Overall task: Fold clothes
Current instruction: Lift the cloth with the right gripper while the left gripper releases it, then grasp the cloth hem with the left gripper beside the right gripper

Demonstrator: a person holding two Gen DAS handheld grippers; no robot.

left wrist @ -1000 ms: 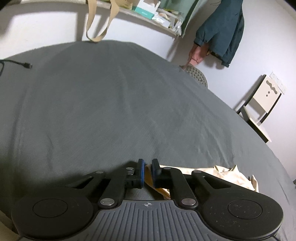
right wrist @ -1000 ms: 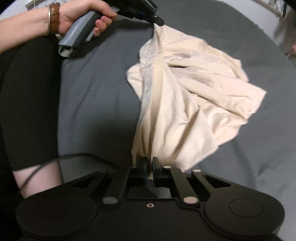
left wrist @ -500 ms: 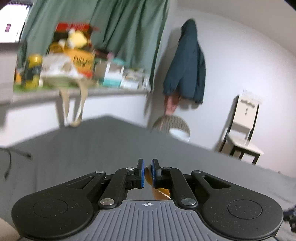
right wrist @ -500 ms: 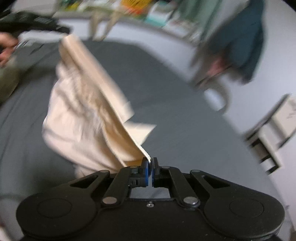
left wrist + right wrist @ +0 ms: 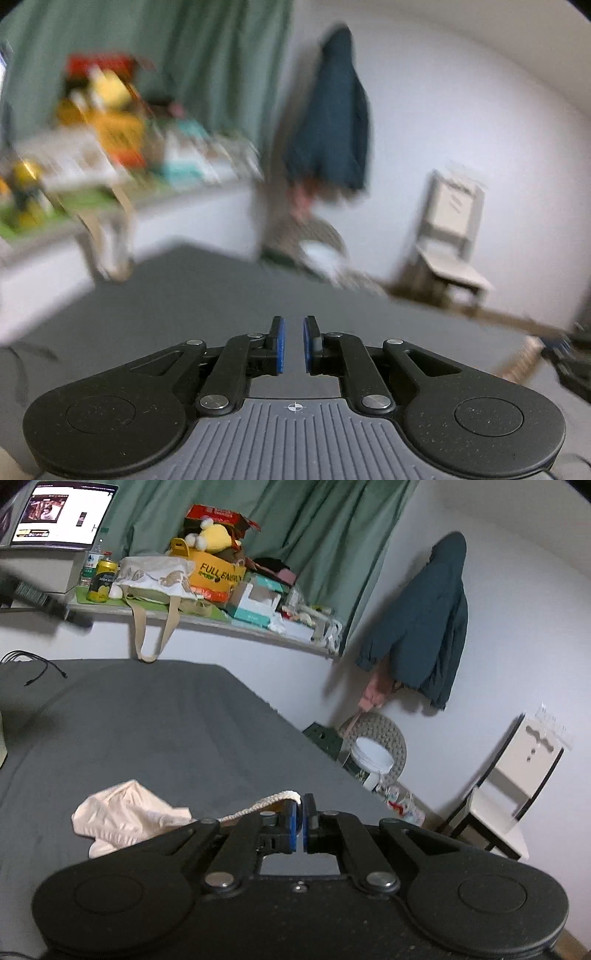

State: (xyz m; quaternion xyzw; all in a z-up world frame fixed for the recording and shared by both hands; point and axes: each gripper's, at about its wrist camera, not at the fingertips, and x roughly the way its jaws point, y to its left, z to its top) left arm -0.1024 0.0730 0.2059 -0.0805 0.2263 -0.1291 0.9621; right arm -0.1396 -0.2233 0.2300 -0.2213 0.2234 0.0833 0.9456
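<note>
- Plainly, the fold is barely begun: on the grey bed (image 5: pixel 155 716) the cream garment (image 5: pixel 125 812) lies crumpled, with no crease made that shows.
- It sits left of the right tongs (image 5: pixel 299 825), its ribbed edge (image 5: pixel 258 805) running up into them.
- Those tongs are closed, pinching that edge.
- The left tongs (image 5: pixel 292 345) stand apart and empty over bare sheet, in a blurred view.

text: "FULL ENER…", partly cut off | on: yellow box (image 5: pixel 216 578) | where: shelf (image 5: pixel 207 618)
</note>
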